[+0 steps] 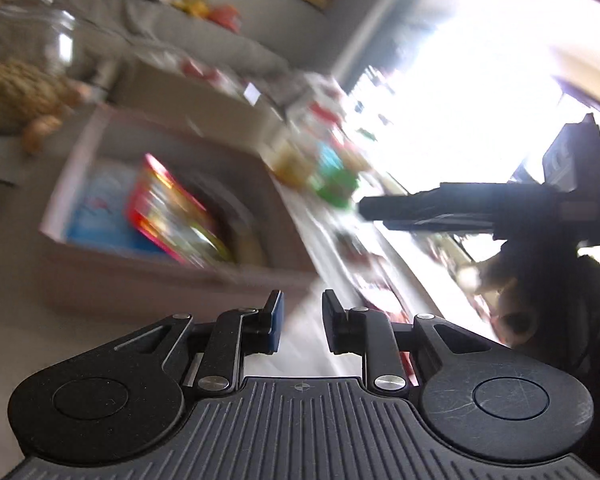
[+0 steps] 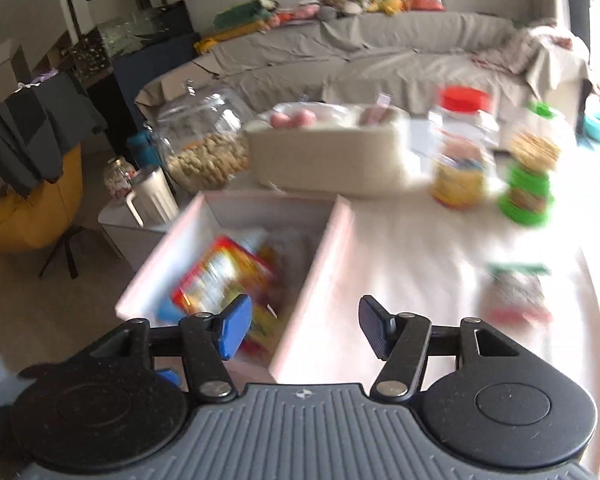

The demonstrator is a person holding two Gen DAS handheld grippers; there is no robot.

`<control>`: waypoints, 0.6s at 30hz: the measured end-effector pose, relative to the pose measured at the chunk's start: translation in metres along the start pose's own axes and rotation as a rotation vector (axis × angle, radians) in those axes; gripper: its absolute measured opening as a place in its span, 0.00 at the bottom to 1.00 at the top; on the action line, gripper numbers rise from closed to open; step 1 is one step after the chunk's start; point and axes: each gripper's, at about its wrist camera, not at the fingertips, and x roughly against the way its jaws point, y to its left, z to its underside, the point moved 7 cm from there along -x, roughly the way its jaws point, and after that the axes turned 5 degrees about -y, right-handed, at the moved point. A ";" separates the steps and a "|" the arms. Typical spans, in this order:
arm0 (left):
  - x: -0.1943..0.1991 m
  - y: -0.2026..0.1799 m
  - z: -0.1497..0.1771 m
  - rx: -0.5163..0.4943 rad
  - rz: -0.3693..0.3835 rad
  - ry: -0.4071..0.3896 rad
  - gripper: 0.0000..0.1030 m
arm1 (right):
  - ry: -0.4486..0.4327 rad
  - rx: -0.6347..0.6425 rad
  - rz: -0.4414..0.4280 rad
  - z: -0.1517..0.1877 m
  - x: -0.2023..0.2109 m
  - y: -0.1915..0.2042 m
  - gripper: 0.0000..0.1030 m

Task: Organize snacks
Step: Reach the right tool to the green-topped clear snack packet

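Both views are smeared by blur. A red snack packet (image 2: 224, 276) is seen lying in the pink box (image 2: 320, 256) on the bench (image 2: 420, 256), its print unreadable. The right gripper (image 2: 305, 328) is held wide and empty, the left gripper (image 1: 302, 322) narrow and empty.

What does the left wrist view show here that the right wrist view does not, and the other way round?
Only the left wrist view shows the right claw from outside, reaching in against the bright window, and the left claw, empty with a narrow gap. Only the right wrist view shows the grey sofa, the white mug, a packet lying on the table, and the right claw's wide, empty gap. Both show the pink box with its red snack pack, and the glass jar.
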 end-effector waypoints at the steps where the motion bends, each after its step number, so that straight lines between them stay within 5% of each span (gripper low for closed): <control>1: -0.006 -0.006 0.006 -0.008 0.010 0.026 0.24 | -0.001 -0.008 0.014 0.006 0.013 -0.013 0.64; 9: -0.046 -0.048 0.047 -0.090 0.024 0.183 0.24 | -0.009 -0.038 0.241 0.087 0.085 -0.103 0.72; 18: -0.070 -0.077 0.077 -0.151 0.022 0.257 0.24 | 0.002 -0.160 0.234 0.170 0.084 -0.129 0.75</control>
